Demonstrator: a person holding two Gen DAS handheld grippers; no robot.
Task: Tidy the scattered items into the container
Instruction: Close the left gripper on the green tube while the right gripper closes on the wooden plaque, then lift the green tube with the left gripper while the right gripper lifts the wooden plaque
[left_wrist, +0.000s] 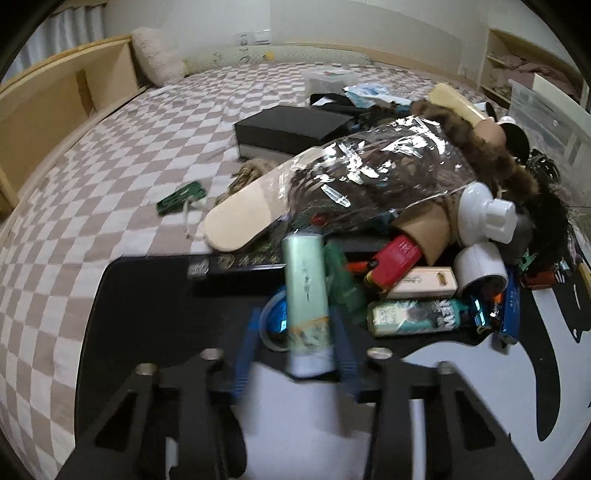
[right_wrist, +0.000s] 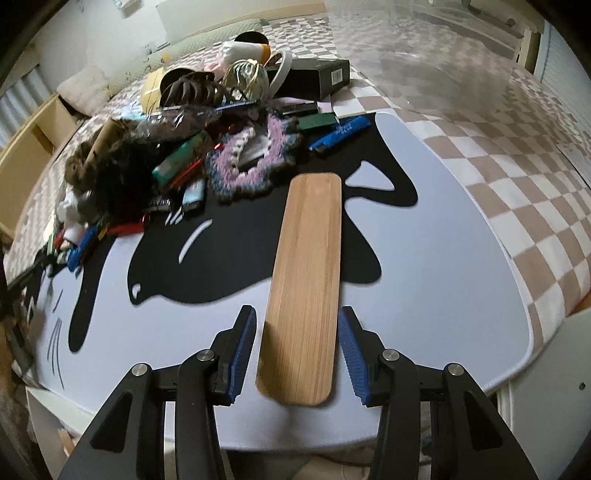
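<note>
Checkered bedding (left_wrist: 110, 155) in pink and white spreads to a wooden bed frame (left_wrist: 55, 92) on the left, and on it we see a mat (right_wrist: 424, 258), pale with a black cat shape, carrying the clutter.

Left tool (left_wrist: 295, 332): blue pads set against both sides of a pale green tube (left_wrist: 306, 291), pinching it. We see the tube upright between them, at the near edge of the heap. A blue reflective item (left_wrist: 277, 317) lies just left of the tube, behind it. Close on the right: a green-and-white pack (left_wrist: 413, 317), a red lighter (left_wrist: 399, 258), a white cylinder (left_wrist: 480, 266) on its side.

Behind the tube, the way is crowded. A crinkled clear plastic bag (left_wrist: 380, 162) sits on top of dark fur, a light wooden slat (left_wrist: 240, 218) juts out leftward, and a white bottle (left_wrist: 491, 210) pokes from the right. A black box (left_wrist: 291, 129) rests farther back on the bed; a green clip (left_wrist: 181, 197) lies apart on the bedding.

Right tool (right_wrist: 297, 347): a flat wooden board (right_wrist: 306, 280) stands lengthwise between the pads, with a slim gap visible on each side; we cannot tell whether they grip it. Beyond it we note a crocheted purple doily (right_wrist: 251, 155), a blue pen (right_wrist: 340, 133), a white mug (right_wrist: 277, 70).

A clear container (left_wrist: 546, 107) stands at the far right of the left view, well apart from the tube.
</note>
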